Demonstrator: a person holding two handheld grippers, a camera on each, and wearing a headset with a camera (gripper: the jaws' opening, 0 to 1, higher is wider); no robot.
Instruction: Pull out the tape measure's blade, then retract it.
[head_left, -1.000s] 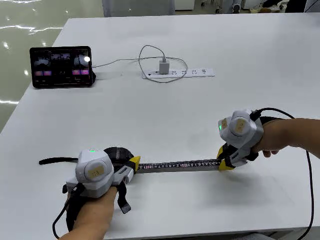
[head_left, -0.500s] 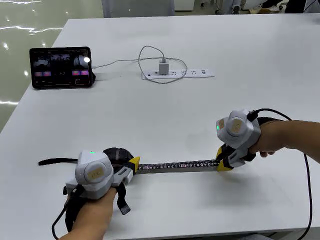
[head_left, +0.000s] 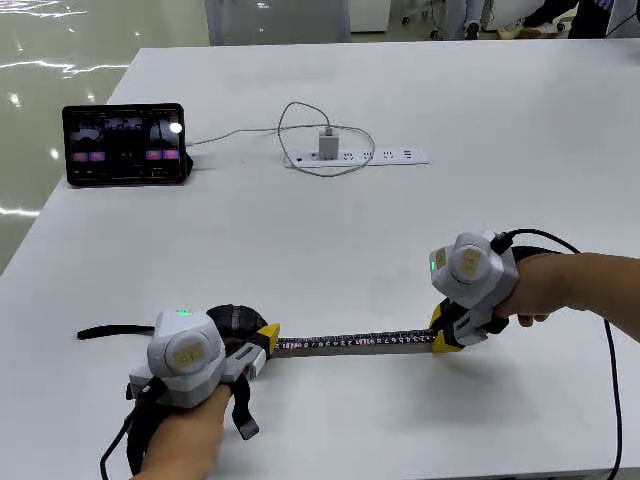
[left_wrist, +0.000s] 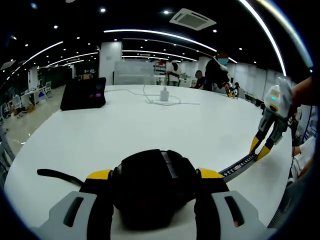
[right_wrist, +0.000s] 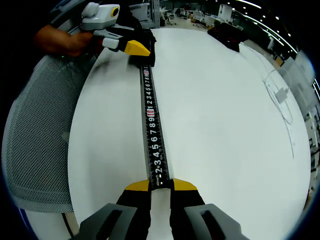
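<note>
The black tape measure case (head_left: 236, 323) lies on the white table at the near left, and my left gripper (head_left: 262, 340) is shut on it; the case (left_wrist: 156, 182) sits between its yellow-tipped jaws. The blade (head_left: 350, 343) runs out flat to the right along the table, numbers up. My right gripper (head_left: 443, 335) is shut on the blade's tip (right_wrist: 159, 184), with the blade (right_wrist: 150, 115) stretching ahead to the case. A black wrist strap (head_left: 112, 330) trails left from the case.
A tablet (head_left: 125, 143) stands at the far left of the table. A white power strip (head_left: 355, 156) with a plugged charger and looped cable lies at the far middle. The table's near edge (head_left: 400, 478) is close below both hands. People stand in the room beyond the table.
The right gripper has moved slightly left toward the case with the blade tip, so the pulled-out length is a little shorter. The left gripper stays on the case; the head camera has shifted.
</note>
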